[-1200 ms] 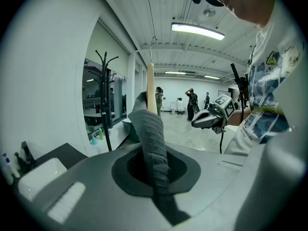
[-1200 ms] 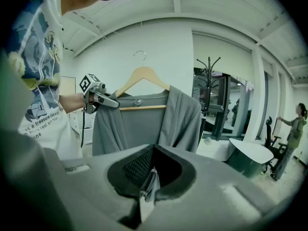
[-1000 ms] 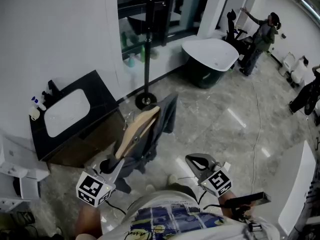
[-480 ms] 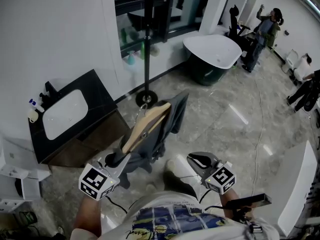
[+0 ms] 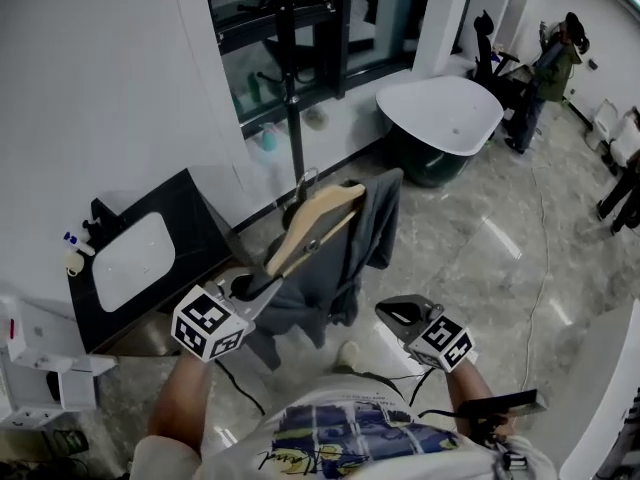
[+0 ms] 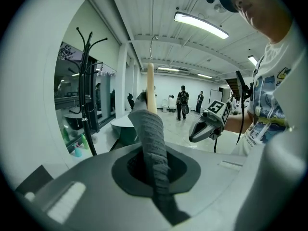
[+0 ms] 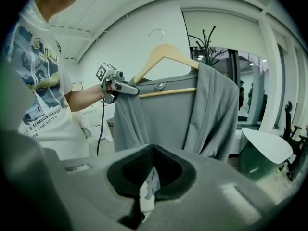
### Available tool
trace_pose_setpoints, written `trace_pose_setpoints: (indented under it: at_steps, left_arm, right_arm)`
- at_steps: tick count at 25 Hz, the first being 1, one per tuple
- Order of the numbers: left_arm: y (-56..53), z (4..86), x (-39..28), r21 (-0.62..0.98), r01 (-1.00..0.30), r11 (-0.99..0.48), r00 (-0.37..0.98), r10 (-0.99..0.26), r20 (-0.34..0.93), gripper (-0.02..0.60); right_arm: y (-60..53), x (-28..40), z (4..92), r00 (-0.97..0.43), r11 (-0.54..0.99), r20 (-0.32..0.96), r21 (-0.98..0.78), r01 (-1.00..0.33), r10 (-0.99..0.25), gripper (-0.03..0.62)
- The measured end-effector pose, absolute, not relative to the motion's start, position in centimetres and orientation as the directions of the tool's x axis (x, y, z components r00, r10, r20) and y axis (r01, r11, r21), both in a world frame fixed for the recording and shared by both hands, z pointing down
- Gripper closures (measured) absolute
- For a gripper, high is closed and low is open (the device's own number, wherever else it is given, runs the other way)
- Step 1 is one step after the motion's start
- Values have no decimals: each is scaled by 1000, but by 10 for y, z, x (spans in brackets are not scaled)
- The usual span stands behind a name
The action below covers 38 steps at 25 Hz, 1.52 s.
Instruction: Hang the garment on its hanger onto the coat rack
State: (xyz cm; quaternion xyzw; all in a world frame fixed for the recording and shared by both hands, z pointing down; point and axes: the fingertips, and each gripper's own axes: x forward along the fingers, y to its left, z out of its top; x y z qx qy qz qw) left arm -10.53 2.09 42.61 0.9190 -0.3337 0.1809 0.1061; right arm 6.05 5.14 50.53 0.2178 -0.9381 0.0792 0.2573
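A grey garment (image 5: 340,258) hangs on a wooden hanger (image 5: 318,223) whose metal hook (image 5: 305,180) points at the black coat rack (image 5: 290,88) by the window. My left gripper (image 5: 243,290) is shut on the garment-covered end of the hanger and holds it tilted, just short of the rack's pole. In the left gripper view grey fabric (image 6: 154,138) fills the jaws, with the coat rack (image 6: 86,85) to the left. My right gripper (image 5: 400,315) hangs shut and empty near my waist. In the right gripper view the hanger (image 7: 166,54) and garment (image 7: 192,114) hang in front of me, held by the left gripper (image 7: 126,87).
A black vanity with a white sink (image 5: 130,258) stands at the left against the wall. A white bathtub (image 5: 440,118) sits to the right of the rack. Green bottles (image 5: 266,138) stand by the window. People (image 5: 555,63) stand at the far right. The floor is glossy marble.
My left gripper has raised the hanger and garment and carried them nearer the coat rack. The right gripper has stayed low near my waist.
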Motion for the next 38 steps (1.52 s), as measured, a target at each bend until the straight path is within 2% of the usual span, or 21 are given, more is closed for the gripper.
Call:
trace_pose_setpoints:
  at_steps: [6, 15, 25, 38]
  left_arm:
    - [-86, 403, -74, 49, -644, -764, 714, -577, 397, 575]
    - [-235, 359, -57, 24, -637, -770, 720, -585, 374, 575]
    - [-390, 340, -72, 63, -644, -763, 726, -583, 364, 575]
    - [-511, 362, -118, 110, -675, -729, 704, -592, 393, 575]
  right_arm:
    - [-12, 92, 503, -781, 900, 513, -34, -434, -357, 591]
    - [-83, 124, 523, -749, 864, 529, -56, -501, -400, 591]
    - [-185, 140, 514, -674, 767, 502, -32, -641, -543, 591]
    - [-275, 106, 516, -650, 738, 512, -47, -674, -562, 591]
